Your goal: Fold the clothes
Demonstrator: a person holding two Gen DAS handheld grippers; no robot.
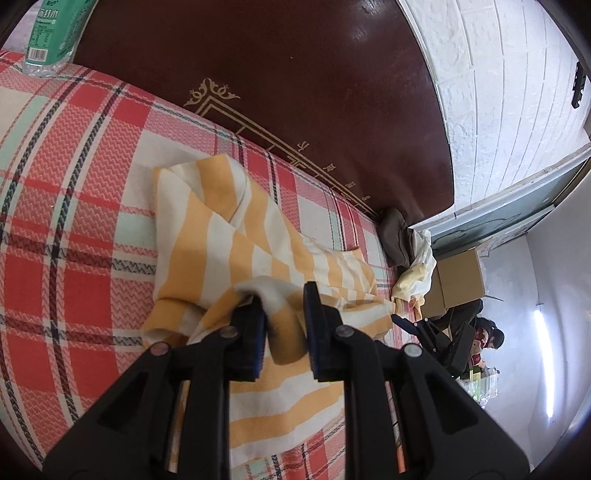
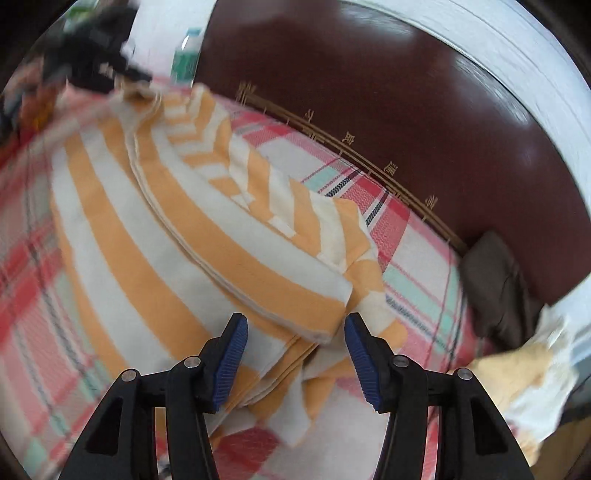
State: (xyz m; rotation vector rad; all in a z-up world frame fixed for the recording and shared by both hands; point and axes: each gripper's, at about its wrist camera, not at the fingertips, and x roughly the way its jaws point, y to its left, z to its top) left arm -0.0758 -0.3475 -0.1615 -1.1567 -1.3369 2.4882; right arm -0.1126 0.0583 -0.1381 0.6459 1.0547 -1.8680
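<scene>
The orange-and-white striped garment (image 1: pixel 236 236) lies rumpled on the red plaid bedsheet (image 1: pixel 74 206), near the dark wooden headboard (image 1: pixel 295 74); the left gripper (image 1: pixel 284 325) pinches a bunched fold of it between parted fingers; the right gripper (image 2: pixel 295 350) hangs released, jaws wide, just above the garment's folded edge; a plastic bottle (image 1: pixel 48 33) stands beside the headboard; a brown pillow (image 2: pixel 495 288) rests against it.

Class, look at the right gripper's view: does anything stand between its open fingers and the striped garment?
Nothing visible does. The right gripper is open, and the folded edge of the orange-and-white striped garment lies directly ahead between its fingers on the plaid bedsheet.
</scene>
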